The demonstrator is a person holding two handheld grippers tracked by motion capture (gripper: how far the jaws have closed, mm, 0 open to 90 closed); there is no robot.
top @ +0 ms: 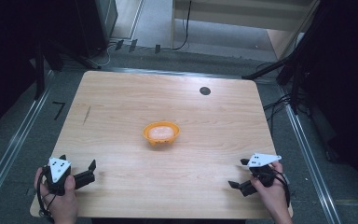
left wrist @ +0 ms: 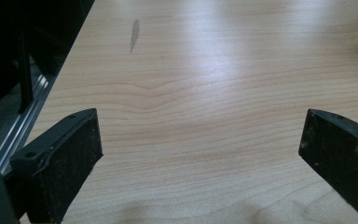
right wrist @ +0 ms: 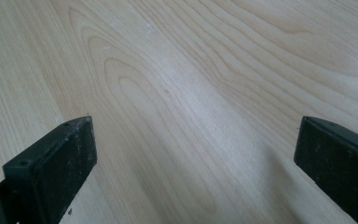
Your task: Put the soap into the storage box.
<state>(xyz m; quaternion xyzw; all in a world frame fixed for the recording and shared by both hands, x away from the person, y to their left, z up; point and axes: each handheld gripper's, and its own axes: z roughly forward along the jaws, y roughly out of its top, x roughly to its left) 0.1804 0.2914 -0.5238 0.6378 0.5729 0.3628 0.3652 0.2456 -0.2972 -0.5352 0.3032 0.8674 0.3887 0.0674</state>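
Two hand-held tongs rest low over the near edge of a wooden table. The left gripper (top: 91,169) sits at the near left corner, well apart from an orange bowl (top: 161,132) at the table's middle. Its jaws stand wide apart with nothing between them, flat black pads facing each other across bare wood. The right gripper (top: 239,173) sits at the near right corner, also well short of the bowl, jaws likewise spread wide and empty.

The bowl is small, round and shallow, seemingly smooth plastic, with a pale pinkish filling; what that filling is cannot be told. The table (top: 121,100) is light wood with flowing grain and a soft sheen. A small dark round disc (top: 205,91) lies beyond the bowl, towards the far right.

Judging from this, the work has not begun: neither tong touches anything. The next move likely calls for a long forward reach towards the bowl, closing on its thin rim.
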